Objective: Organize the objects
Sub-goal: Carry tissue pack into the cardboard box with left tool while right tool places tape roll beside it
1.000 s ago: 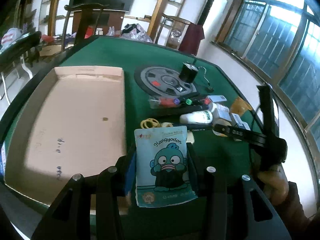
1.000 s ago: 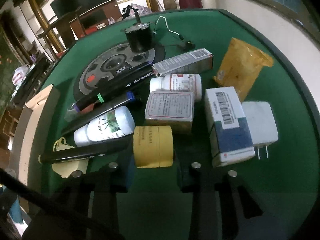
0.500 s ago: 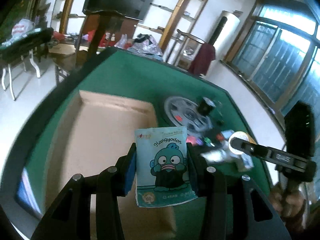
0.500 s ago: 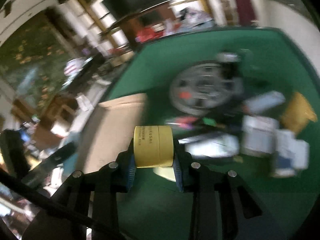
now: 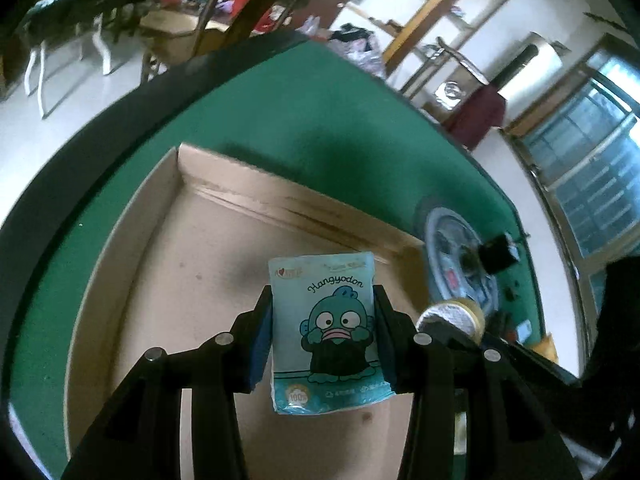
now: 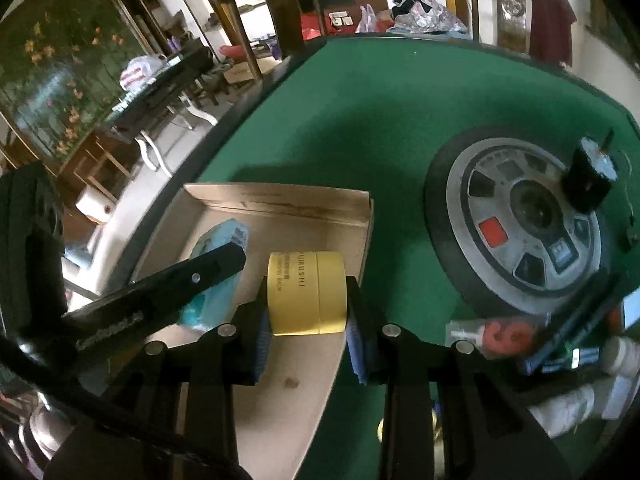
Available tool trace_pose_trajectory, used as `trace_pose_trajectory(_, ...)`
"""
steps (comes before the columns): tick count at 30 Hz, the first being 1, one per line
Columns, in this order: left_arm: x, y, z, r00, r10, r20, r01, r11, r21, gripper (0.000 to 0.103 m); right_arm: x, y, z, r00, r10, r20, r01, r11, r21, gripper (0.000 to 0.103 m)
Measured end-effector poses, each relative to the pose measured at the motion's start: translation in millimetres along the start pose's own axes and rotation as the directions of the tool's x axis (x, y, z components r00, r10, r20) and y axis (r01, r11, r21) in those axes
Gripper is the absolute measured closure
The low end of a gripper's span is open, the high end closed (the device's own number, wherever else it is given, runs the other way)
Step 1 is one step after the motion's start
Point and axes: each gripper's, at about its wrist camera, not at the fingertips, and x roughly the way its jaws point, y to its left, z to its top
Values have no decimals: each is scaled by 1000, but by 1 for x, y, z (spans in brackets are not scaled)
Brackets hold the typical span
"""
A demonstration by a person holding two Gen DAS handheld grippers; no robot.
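My left gripper (image 5: 322,334) is shut on a light-blue cartoon pouch (image 5: 326,332) and holds it upright above the shallow cardboard tray (image 5: 192,264). My right gripper (image 6: 306,304) is shut on a yellow round jar (image 6: 306,293), lying on its side between the blue pads, over the tray's right part (image 6: 280,396). In the right wrist view the left gripper's black finger (image 6: 176,280) and the blue pouch (image 6: 218,248) hang just left of the jar. In the left wrist view the jar (image 5: 452,314) shows at the right, close beside the pouch.
The tray lies on a green felt table (image 6: 380,120). Right of it stand a round grey disc (image 6: 524,224) with a black cylinder (image 6: 588,178) on it and a heap of bottles, boxes and pens (image 6: 560,352). Chairs and shelves stand beyond the table's far edge.
Both grippers swung left from the heap of objects to above the cardboard tray, each still gripping its item. They now hang side by side and the views have rolled.
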Motion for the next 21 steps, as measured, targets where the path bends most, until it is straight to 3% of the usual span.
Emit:
trace_pose_trajectory(7, 17, 4, -2, 999, -33, -8, 33, 999, -31, 58, 11, -3, 2, 999, -32, -23, 32, 999, -19, 73)
trace_pose_trajectory(11, 15, 5, 0, 1000, -22, 1, 22, 999, -29, 48, 14, -1, 3, 998, -59, -9, 58, 997, -44, 72)
trace_pose_trajectory(14, 6, 5, 2, 1000, -5, 22, 5, 1000, -19, 47, 9, 2, 3, 996, -88, 14, 89, 993, -72, 72)
trace_pose_trajectory(18, -19, -15, -4, 994, 67, 88, -72, 996, 52, 47, -14, 1, 0, 990, -120, 71, 126, 988, -85, 72)
trace_pose_trajectory(21, -46, -40, -17, 974, 149, 172, -171, 978, 119, 43, -38, -2, -7, 980, -152, 125, 164, 982, -97, 70)
